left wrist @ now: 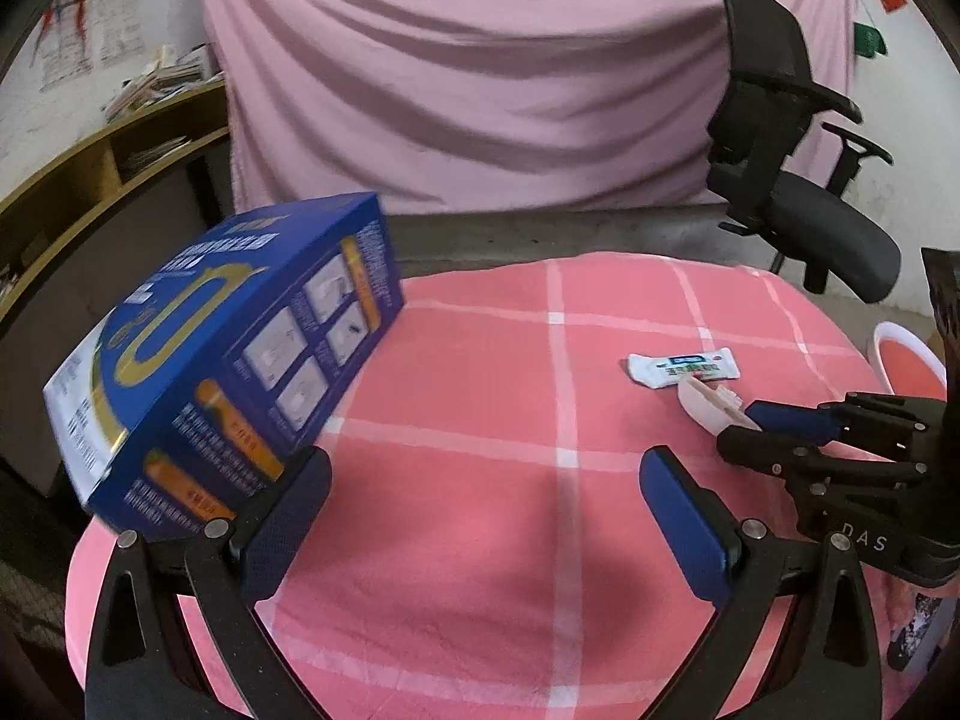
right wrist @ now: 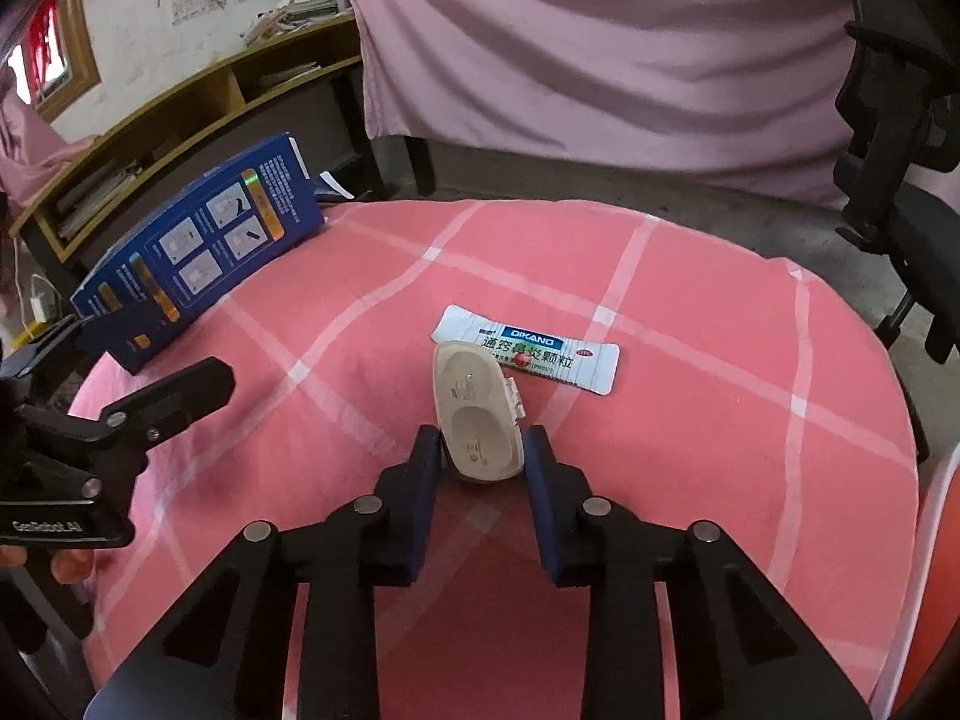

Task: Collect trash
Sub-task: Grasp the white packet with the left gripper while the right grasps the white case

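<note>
My right gripper is shut on a small cream plastic case, held just above the pink checked tablecloth. Right beyond the case lies a white medicine sachet with blue and green print. In the left wrist view the case and the sachet show at the right, with the right gripper reaching in. My left gripper is open and empty over the table. A large blue carton leans at the table's left edge, touching the left finger; it also shows in the right wrist view.
A black office chair stands behind the table at the right. A wooden shelf with papers runs along the left wall. A pink sheet hangs behind. A white-rimmed bin stands off the table's right edge.
</note>
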Motion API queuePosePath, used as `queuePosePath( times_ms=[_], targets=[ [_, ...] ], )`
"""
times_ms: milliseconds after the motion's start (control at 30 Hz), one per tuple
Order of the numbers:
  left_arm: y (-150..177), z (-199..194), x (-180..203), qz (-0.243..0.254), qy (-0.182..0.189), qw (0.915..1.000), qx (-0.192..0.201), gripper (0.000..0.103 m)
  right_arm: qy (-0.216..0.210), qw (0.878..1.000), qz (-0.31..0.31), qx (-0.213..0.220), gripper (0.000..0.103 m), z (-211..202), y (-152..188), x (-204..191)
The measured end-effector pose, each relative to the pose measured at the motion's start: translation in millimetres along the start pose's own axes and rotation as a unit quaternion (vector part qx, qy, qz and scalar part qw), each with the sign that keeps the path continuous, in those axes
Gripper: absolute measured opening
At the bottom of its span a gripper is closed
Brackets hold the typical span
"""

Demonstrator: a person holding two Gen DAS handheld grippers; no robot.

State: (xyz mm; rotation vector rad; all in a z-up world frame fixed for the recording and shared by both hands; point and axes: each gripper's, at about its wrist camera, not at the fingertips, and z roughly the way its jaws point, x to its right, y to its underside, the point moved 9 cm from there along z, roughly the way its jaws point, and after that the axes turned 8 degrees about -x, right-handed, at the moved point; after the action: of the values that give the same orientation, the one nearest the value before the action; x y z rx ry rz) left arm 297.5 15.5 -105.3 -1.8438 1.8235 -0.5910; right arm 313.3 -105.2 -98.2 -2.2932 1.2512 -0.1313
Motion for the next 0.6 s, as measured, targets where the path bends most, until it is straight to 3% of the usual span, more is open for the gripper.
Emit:
queuePosePath(
  times_ms=[167,300,600],
  targets=[
    [-6,12,26,0.06,0.029,0.9976,-0.016,0.092,0.029,1.0,-0.011,0.0,0.026,-11,10,11],
    [-11,29,49,0.116,0.044,0.9916,-0.037,0.085,0.067,0.998,-0.001,0.001,0.026,-24,22,43],
    [-32,66,92,0.203,0.072,0.9749,-0.056,0.069,0.07,0.995,0.066,0.016,0.026,-37,22,91]
  ],
)
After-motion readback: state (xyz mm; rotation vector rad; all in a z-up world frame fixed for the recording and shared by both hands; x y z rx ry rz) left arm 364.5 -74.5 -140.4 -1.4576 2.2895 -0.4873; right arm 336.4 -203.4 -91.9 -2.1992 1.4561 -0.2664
